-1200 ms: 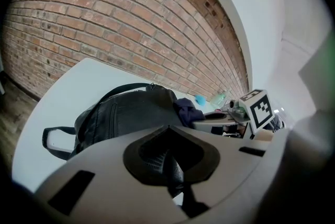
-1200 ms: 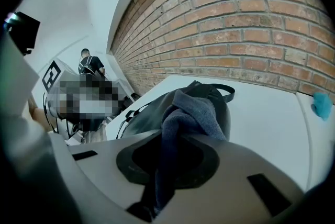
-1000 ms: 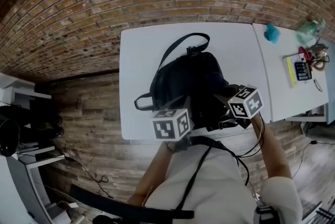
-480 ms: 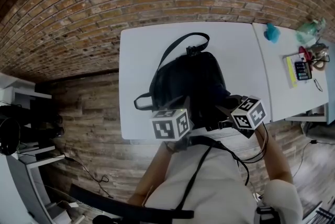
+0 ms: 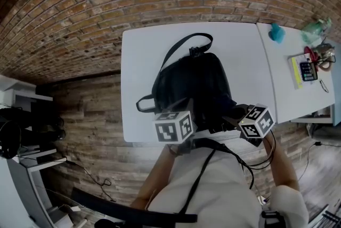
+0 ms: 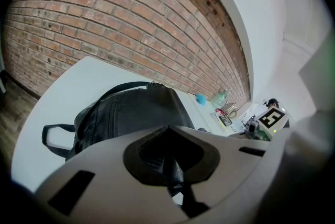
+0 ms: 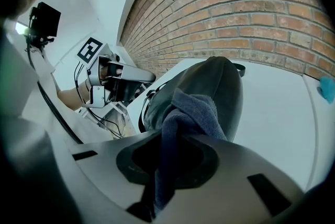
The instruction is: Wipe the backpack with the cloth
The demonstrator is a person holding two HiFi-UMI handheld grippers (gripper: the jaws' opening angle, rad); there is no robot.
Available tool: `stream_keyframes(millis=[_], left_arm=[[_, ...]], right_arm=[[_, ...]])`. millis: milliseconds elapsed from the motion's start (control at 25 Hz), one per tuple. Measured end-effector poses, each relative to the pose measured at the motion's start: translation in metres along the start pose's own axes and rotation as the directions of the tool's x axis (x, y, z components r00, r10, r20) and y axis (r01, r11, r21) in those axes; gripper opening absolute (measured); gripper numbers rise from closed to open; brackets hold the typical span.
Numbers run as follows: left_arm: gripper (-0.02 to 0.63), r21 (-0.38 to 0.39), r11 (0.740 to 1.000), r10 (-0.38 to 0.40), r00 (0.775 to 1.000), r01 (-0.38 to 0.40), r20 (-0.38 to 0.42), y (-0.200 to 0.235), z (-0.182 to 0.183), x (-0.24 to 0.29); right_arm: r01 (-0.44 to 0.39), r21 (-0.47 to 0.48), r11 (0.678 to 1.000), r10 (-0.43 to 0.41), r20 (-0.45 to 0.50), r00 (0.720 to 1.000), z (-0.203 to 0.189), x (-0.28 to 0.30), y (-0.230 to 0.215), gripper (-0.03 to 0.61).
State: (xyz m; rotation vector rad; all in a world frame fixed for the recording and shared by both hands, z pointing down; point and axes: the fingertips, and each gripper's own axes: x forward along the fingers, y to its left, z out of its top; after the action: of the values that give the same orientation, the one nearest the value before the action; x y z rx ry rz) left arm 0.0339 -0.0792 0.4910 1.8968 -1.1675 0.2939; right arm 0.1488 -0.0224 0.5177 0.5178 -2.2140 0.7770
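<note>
white table (image 5: pixel 139 62) | black backpack (image 5: pixel 192 80) on it | right tongs (image 7: pixel 165 173) grasping grey cloth (image 7: pixel 191 110) | left tongs (image 6: pixel 172 176) clenched

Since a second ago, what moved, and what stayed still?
The right gripper, shut on the cloth, drew back toward the person and slightly right. The left gripper and the backpack stayed put.
</note>
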Motion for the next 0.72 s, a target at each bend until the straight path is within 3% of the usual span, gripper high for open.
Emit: stream_keyframes(millis=[360, 560, 720], left_arm=[[0.005, 0.003, 1.000, 0.000, 1.000, 0.000, -0.004, 0.000, 0.000, 0.001], [0.005, -0.001, 1.000, 0.011, 1.000, -0.011, 0.005, 0.003, 0.004, -0.002], [0.005, -0.004, 1.000, 0.018, 1.000, -0.018, 0.011, 0.006, 0.006, -0.004]], right_arm=[[-0.033, -0.024, 0.999, 0.032, -0.038, 0.999, 0.000, -0.009, 0.003, 0.038], [-0.010, -0.078, 0.997, 0.015, 0.063, 0.998, 0.055, -0.029, -0.019, 0.038], [0.060, -0.109, 0.992, -0.039, 0.185, 0.982, 0.114, -0.030, -0.042, 0.037]])
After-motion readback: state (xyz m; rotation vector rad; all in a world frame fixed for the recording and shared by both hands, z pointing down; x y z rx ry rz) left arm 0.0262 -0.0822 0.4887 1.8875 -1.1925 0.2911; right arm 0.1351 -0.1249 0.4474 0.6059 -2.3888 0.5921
